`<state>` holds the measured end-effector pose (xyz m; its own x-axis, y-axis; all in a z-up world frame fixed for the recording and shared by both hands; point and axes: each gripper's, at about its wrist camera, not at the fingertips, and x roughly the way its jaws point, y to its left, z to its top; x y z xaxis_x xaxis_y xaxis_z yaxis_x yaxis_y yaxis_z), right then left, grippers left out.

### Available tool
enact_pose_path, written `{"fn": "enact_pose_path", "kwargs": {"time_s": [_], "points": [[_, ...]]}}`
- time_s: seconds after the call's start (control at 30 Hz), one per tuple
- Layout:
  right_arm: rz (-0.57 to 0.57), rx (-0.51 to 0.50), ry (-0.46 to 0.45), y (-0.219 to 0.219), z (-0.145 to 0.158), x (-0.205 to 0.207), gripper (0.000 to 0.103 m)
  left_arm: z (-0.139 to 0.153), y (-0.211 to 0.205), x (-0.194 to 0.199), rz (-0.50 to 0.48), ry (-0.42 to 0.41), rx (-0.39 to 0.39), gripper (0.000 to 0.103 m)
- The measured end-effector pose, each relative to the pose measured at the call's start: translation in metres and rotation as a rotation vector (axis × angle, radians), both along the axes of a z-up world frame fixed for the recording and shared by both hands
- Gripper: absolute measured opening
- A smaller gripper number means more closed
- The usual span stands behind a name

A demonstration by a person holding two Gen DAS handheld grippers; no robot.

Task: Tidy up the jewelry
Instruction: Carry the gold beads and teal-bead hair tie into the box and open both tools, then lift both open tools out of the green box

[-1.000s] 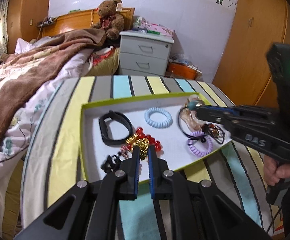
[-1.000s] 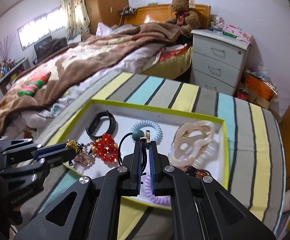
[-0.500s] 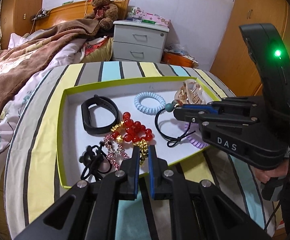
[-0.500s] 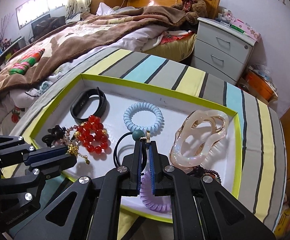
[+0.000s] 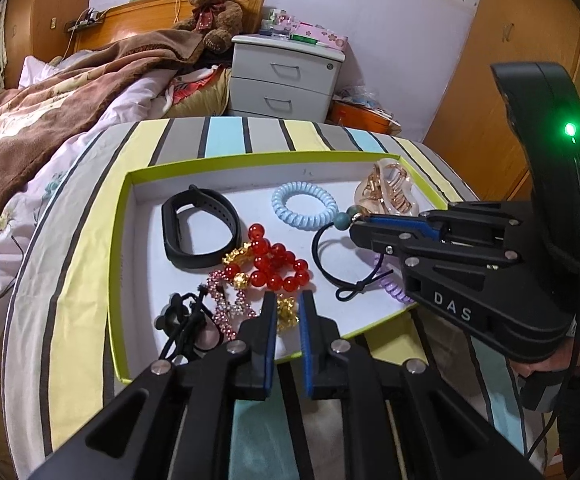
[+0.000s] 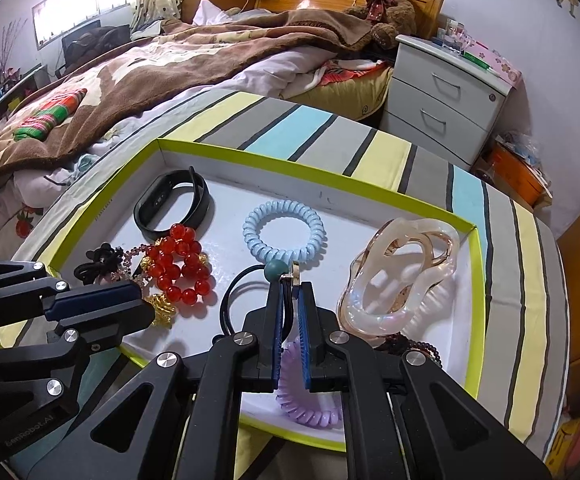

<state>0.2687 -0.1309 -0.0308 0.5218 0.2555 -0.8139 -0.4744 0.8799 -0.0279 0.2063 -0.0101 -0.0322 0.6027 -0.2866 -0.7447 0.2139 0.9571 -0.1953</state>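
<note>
We pinch the black hair tie in our right gripper, over the tray's near middle. Our left gripper is opening around the gold charm. Next: set the tie down clear of the red beads.

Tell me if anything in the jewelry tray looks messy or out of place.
Yes. At the tray's near-left corner the red bead bracelet, a pink beaded chain and a black hair tie lie heaped together; the other pieces lie more apart.
</note>
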Motion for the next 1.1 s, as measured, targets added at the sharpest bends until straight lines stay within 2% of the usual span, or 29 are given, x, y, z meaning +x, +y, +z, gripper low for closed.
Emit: {"fn": "enact_pose_path", "kwargs": {"time_s": [0.17, 0.27, 0.4, 0.53, 0.6, 0.67, 0.8, 1.0, 1.1], "points": [[-0.007, -0.004, -0.005, 0.000, 0.000, 0.002, 0.009, 0.000, -0.001, 0.000, 0.005, -0.001, 0.003, 0.028], [-0.008, -0.001, -0.006, 0.000, 0.001, 0.001, 0.016, 0.001, -0.002, -0.001, 0.013, -0.003, 0.009, 0.041], [-0.010, 0.004, -0.013, -0.002, 0.003, 0.000, 0.016, 0.002, 0.000, -0.003, 0.021, -0.001, 0.002, 0.051], [-0.013, 0.020, -0.020, -0.004, 0.007, -0.003, 0.018, 0.004, -0.002, -0.006, 0.018, -0.007, 0.009, 0.055], [-0.017, 0.027, -0.029, -0.005, 0.010, -0.006, 0.023, 0.006, -0.002, -0.007, 0.025, -0.010, 0.015, 0.058], [-0.018, 0.040, -0.033, -0.007, 0.013, -0.008, 0.036, 0.008, -0.001, -0.010, 0.037, -0.019, 0.025, 0.065], [-0.040, 0.077, -0.049, -0.013, 0.021, -0.016, 0.036, 0.015, -0.001, -0.019, 0.064, -0.046, 0.080, 0.071], [-0.081, 0.138, -0.084, -0.026, 0.035, -0.037, 0.036, 0.023, 0.000, -0.034, 0.098, -0.075, 0.117, 0.076], [-0.112, 0.161, -0.103, -0.034, 0.041, -0.051, 0.037, 0.025, 0.001, -0.042, 0.123, -0.082, 0.126, 0.082]]}}
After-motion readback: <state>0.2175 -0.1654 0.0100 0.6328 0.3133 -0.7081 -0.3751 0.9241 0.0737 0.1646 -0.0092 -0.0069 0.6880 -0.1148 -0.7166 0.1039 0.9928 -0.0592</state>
